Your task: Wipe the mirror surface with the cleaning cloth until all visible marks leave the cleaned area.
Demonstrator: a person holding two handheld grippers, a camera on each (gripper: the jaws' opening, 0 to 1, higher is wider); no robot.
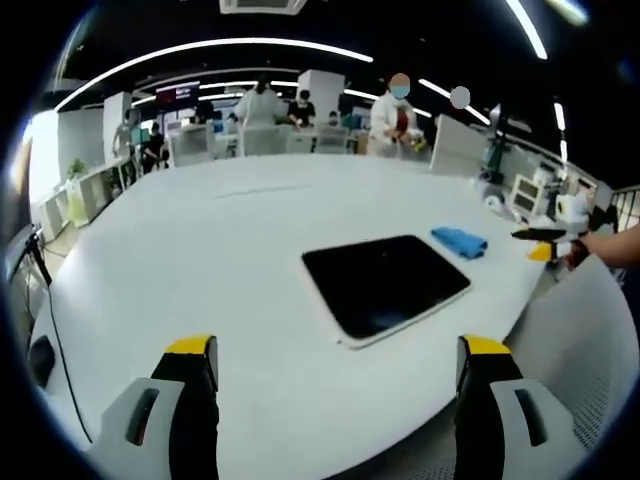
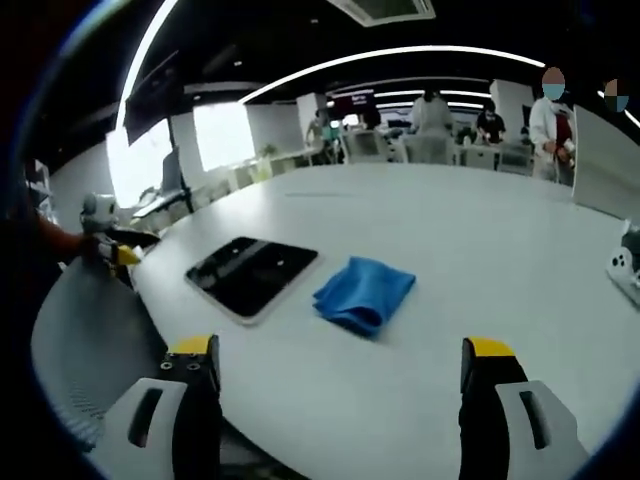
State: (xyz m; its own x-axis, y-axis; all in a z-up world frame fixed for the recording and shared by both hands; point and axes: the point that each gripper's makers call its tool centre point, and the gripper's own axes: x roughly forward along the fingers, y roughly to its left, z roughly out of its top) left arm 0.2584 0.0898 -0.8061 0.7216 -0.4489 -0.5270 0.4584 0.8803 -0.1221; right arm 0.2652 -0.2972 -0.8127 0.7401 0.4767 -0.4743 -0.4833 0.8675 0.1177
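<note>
White and broad, one round table (image 1: 230,260) carries two task things: one dark mirror (image 1: 386,283) lying flat in a pale frame, and one blue cleaning cloth (image 1: 459,242) crumpled just beside the mirror, apart from it by a thin strip of tabletop. Both sit near the table's curved edge on the person's side, with a wide bare stretch of white beyond the mirror toward the far desks, where several people stand or sit under curved ceiling lights.

Seen from the left gripper view, the left gripper (image 1: 335,365) hangs short of the table edge nearest the mirror, jaws spread wide with nothing between them (only tabletop shows in the gap). That view also catches a black cable (image 1: 55,340) trailing along the table's rim far from the mirror, and the right gripper (image 1: 548,243) with a hand behind it, off the table edge past the cloth.

In the right gripper view the cloth (image 2: 364,293) lies nearer than the mirror (image 2: 252,274), and the right gripper's own jaws stand wide apart and hold nothing. Past the mirror, off the table edge, the left gripper (image 2: 118,248) appears small. A white device (image 2: 625,268) rests on the table well apart from the cloth, on the side away from the mirror.
</note>
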